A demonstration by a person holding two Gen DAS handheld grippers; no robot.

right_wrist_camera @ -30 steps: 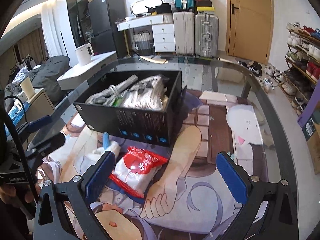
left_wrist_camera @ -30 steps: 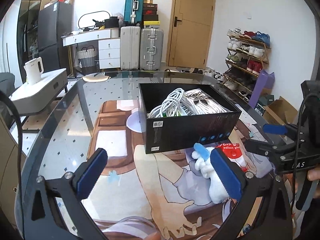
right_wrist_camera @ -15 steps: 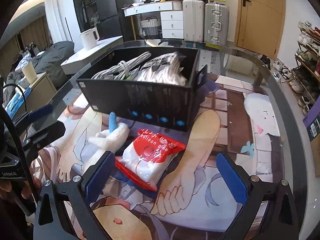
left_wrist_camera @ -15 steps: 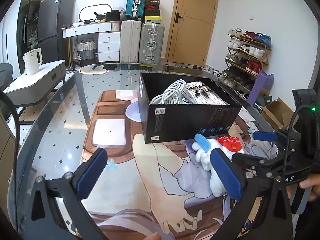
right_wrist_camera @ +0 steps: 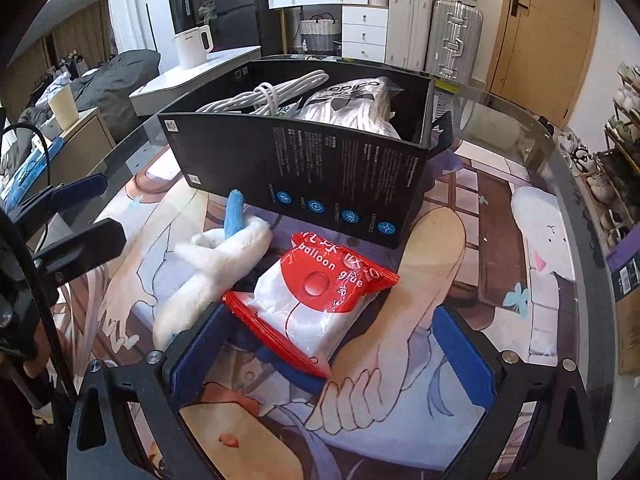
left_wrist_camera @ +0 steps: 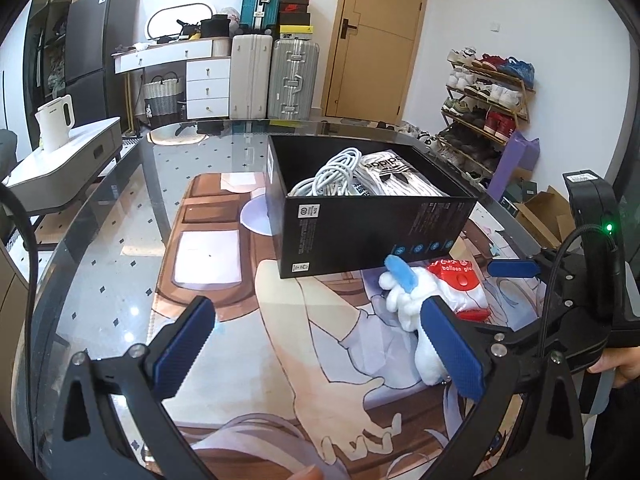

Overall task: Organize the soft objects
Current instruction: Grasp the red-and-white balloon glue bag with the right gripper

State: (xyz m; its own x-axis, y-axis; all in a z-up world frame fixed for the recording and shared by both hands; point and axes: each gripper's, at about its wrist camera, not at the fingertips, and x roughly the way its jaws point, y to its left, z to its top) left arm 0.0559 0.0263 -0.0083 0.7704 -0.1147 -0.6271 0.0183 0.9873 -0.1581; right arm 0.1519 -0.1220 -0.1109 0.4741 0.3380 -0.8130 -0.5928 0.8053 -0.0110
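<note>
Red-and-white balloon-glue bag (right_wrist_camera: 320,300) lies between our wide-open, empty right gripper (right_wrist_camera: 328,356), ready for grasping; left gripper (left_wrist_camera: 320,344) gapes empty near black box (left_wrist_camera: 372,228).

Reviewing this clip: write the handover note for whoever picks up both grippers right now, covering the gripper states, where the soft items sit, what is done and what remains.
Left gripper: open, empty, above the mat left of the loose items.
Right gripper: open, empty, jaws straddling the near end of the red-and-white bag, not closed on it.
Black box: on the glass table, already holding a coil of white cable and a bagged white bundle.
White plush toy: on the mat in front of the box, beside the bag and touching it.
Left to do: bag and plush both still outside the box; the bag looks like the likely next grasp.
</note>
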